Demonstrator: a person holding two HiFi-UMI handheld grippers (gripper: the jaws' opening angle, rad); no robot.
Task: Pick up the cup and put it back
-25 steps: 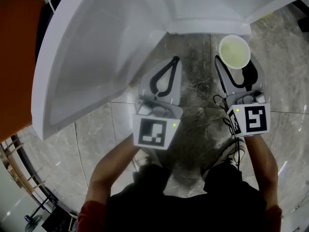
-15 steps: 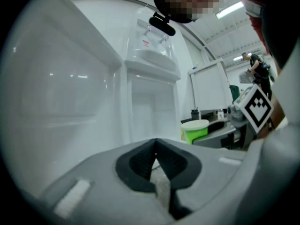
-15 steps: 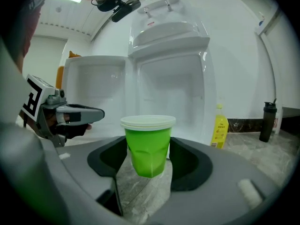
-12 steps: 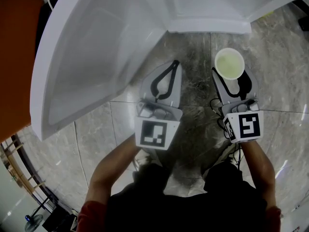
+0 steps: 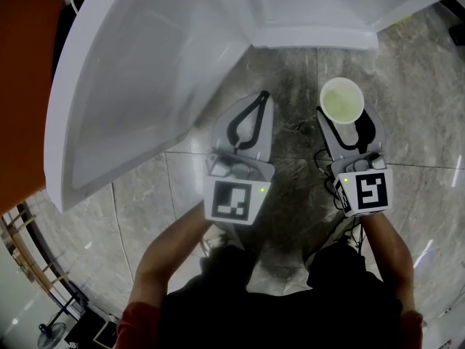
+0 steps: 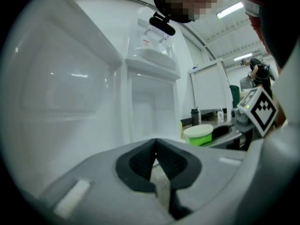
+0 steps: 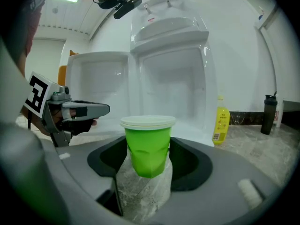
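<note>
A green cup [image 7: 148, 146] with a pale lid hangs above the floor in front of the open white fridge [image 5: 312, 20]. My right gripper [image 5: 344, 116] is shut on it, and the cup's wall is dented where the pads press. From above, the cup [image 5: 341, 100] shows as a pale round top at the gripper's far end. My left gripper [image 5: 261, 97] is level with it on the left, shut and empty, its pads meeting at the tip [image 6: 156, 146]. The left gripper view shows the cup [image 6: 198, 135] off to the right.
The fridge door [image 5: 138, 71] stands wide open on the left, close beside my left gripper. A yellow bottle [image 7: 219, 118] and a dark bottle [image 7: 268, 114] stand on a counter to the right. Marble floor [image 5: 290, 71] lies below. An orange surface [image 5: 25, 86] fills the far left.
My right gripper has drawn back from the fridge towards the person, carrying the cup with it and sinking a little. The left gripper has stayed where it was.
</note>
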